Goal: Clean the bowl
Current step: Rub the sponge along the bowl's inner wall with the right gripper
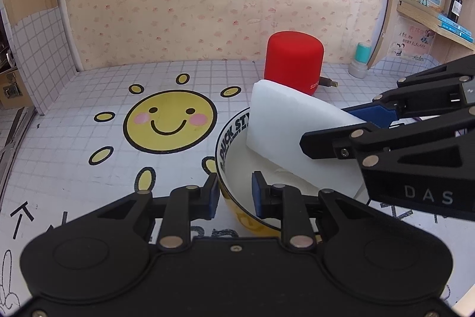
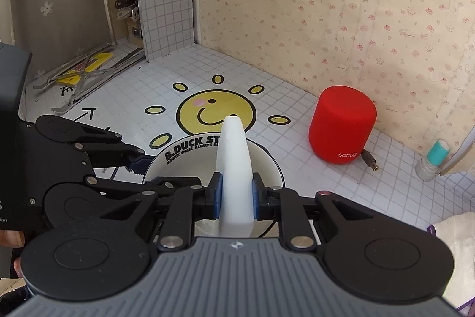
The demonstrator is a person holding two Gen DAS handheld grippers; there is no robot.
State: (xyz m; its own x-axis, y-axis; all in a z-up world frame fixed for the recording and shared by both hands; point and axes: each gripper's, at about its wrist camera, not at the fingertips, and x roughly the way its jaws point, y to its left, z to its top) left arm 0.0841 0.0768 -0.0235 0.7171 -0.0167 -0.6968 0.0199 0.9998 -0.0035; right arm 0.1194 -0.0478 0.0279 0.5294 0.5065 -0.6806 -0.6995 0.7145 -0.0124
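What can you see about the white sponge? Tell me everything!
The sponge is a plain white block that looks soft and foamy, with rounded edges and no marks. It stands on its thin edge, tilted, with its lower end down inside the bowl. The right gripper is shut on it, its blue pads squeezing both flat sides so the sponge pinches in a little there. Its top end sticks up above the bowl's rim. The left gripper does not touch it.
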